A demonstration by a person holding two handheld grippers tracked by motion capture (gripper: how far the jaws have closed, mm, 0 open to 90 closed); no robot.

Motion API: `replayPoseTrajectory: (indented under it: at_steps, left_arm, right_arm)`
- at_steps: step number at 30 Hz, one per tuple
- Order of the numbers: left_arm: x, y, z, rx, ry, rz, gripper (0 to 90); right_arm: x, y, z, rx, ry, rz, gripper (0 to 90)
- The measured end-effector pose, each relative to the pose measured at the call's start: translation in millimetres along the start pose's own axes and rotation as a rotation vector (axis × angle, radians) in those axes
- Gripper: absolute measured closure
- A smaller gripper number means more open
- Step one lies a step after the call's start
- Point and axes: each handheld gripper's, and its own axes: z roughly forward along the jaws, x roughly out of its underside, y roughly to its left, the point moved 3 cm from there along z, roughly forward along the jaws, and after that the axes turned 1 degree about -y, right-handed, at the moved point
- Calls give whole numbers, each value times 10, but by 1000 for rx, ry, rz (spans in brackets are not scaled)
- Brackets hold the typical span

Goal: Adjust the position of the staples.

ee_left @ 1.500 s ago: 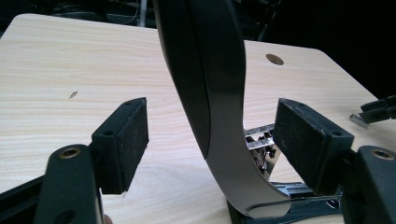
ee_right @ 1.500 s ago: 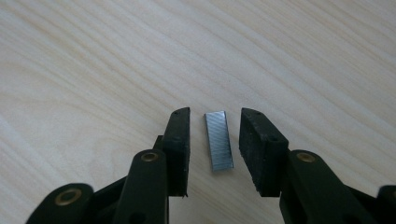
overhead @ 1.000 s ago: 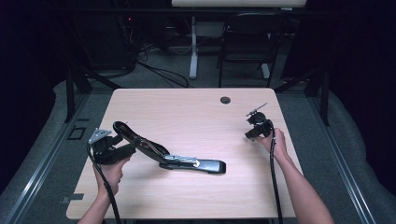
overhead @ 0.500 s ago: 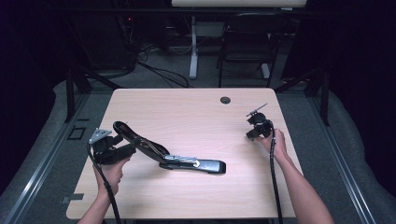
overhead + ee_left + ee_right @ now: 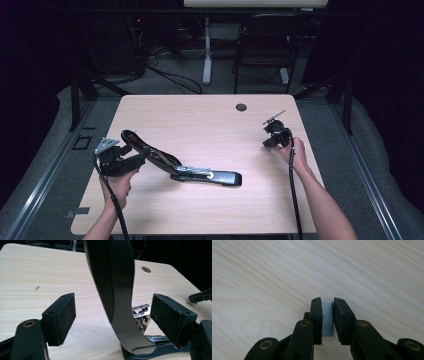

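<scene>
So, quick rundown of what's on the tabletop (image 5: 210,125):
Left claw (image 5: 112,320): jaws wide apart, pads either side of the stapler's raised lid but not touching it.
Stapler (image 5: 200,172): flipped open; the dark lid (image 5: 113,290) rises right between the left claw's pads, the base lies flat beyond them with the metal staple channel (image 5: 140,312) showing.
Right claw (image 5: 327,320): jaws have just been closing, now pinched on a strip of staples.
Strip of staples (image 5: 327,317): squeezed between the right claw's pads, just above the wood, well apart from the stapler.
</scene>
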Motion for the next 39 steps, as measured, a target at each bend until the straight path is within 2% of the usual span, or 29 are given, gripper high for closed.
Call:
replayPoseTrajectory:
  at_steps: [3,7,8,9,10,18,20,22,25,38,39]
  left_arm:
    - [2,-3,6,0,1,1,210]
    - [1,5,3,0,3,-2,210]
    - [1,6,4,0,3,-2,210]
    - [1,6,4,-1,3,-2,210]
    - [1,5,6,0,2,-1,211]
    - [1,-2,15,0,2,-4,209]
    - [2,-3,17,3,3,-4,209]
    - [1,-2,17,0,4,-3,209]
    - [0,4,10,-2,5,-4,209]
    - [2,1,18,-6,3,-4,211]
    - [2,6,12,-5,9,-3,212]
  right_arm:
    - [-4,-1,-20,6,13,-14,782]
    - [0,6,-3,4,4,-4,782]
    - [-1,-4,-11,-1,20,-17,782]
    - [1,7,-2,2,3,-3,782]
    - [-2,-2,-16,2,22,-21,782]
    - [-16,35,-59,5,21,-36,783]
    - [-19,54,-62,-1,8,-27,783]
    - [-23,56,-82,4,20,-45,783]
    - [-31,91,-94,-4,4,-39,783]
    - [-53,218,-255,-27,-9,-80,783]
    - [-52,231,-257,-31,-27,-77,783]
